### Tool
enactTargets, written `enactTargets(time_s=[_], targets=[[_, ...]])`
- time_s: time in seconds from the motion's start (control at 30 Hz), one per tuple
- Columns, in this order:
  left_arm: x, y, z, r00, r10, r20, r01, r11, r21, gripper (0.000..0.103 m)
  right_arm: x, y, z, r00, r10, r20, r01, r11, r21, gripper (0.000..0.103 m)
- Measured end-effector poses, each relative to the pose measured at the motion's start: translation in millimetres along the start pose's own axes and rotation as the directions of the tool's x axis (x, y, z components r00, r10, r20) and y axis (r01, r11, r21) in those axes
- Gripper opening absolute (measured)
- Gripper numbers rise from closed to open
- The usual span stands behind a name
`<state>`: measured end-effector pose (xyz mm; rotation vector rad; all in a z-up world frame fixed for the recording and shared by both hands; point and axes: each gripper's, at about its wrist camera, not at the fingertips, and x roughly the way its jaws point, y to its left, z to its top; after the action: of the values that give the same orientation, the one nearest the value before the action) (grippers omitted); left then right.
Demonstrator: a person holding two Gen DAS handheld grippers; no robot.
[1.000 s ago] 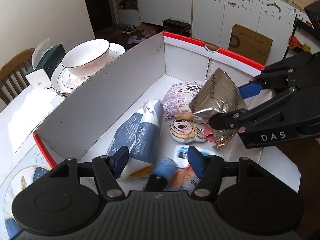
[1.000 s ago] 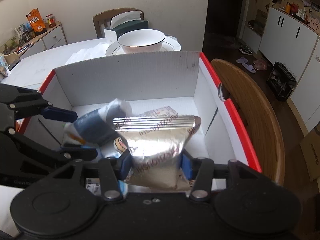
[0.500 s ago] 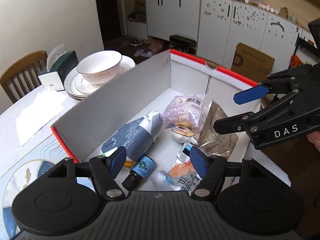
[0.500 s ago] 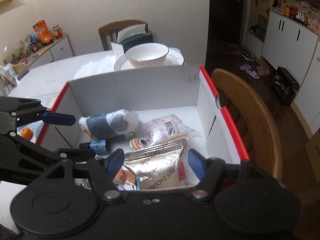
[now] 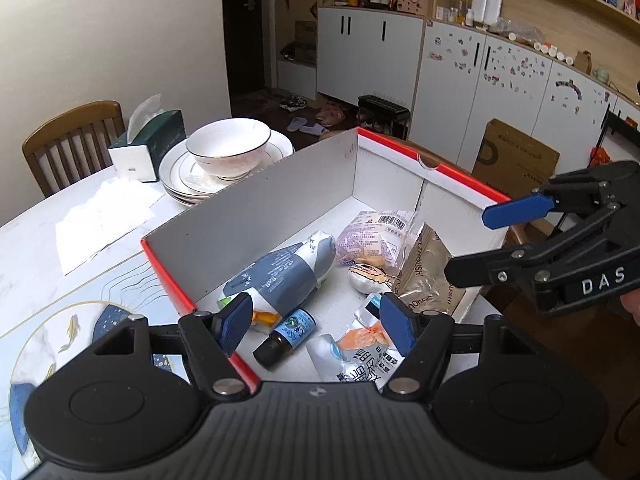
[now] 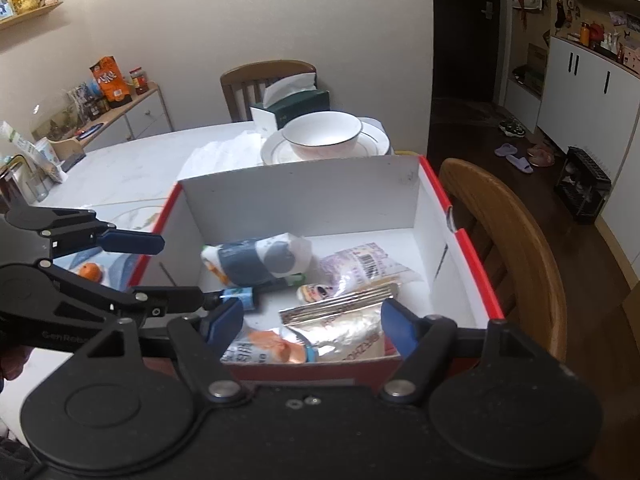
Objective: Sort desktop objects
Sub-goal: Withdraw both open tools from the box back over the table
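Released a second ago, the silver foil pouch (image 5: 430, 276) now lies flat inside the box instead of hanging between the right gripper's fingers, and both grippers have drawn back above the rim.

On the white tabletop (image 6: 132, 172) the red-edged cardboard box (image 5: 248, 220) stands at the edge nearest a wooden chair (image 6: 520, 240). Behind its far wall a white bowl (image 5: 228, 152) sits on stacked plates (image 5: 180, 172), beside a green tissue box (image 5: 160, 132).

Inside the box, a blue-grey packet (image 5: 280, 276) lies along the far wall, a purple barcoded bag (image 5: 372, 236) rests toward the chair-side end, and the foil pouch lies against the near wall beside it. An orange-and-white sachet (image 5: 364, 356) and a small dark bottle (image 5: 284, 338) lie at the other end.

The left gripper (image 5: 316, 320) has its fingers spread wide, holding nothing. The right gripper (image 6: 312, 318) is likewise spread and empty.
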<state>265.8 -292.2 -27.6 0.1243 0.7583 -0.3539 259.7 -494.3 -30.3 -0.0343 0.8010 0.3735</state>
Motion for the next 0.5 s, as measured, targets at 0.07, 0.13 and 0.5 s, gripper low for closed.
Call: enactTargets(time_s=[0.07,0.13,0.5], targets=[[-6.8,1.9,-1.1,1.0,-0.001,0.01,0.001,1.0,-0.007,0.069,-4.1,5.0,-0.6,1.0,0.007,0.007,-0.007,1.0,-0.006,0.078],[-13.7,4.1,-2.5,1.0,-0.001,0.023,0.002,1.0,-0.013,0.069,-6.6,11.1,-1.1,1.0,0.014,0.012,-0.014,1.0,-0.012,0.079],[-46.0,33.1,-17.5,0.997,-0.007,0.081,0.012,0.998,-0.058,0.079,-17.7,50.7,-2.2,0.999,0.018,0.048,-0.016,1.0,-0.026,0.092]])
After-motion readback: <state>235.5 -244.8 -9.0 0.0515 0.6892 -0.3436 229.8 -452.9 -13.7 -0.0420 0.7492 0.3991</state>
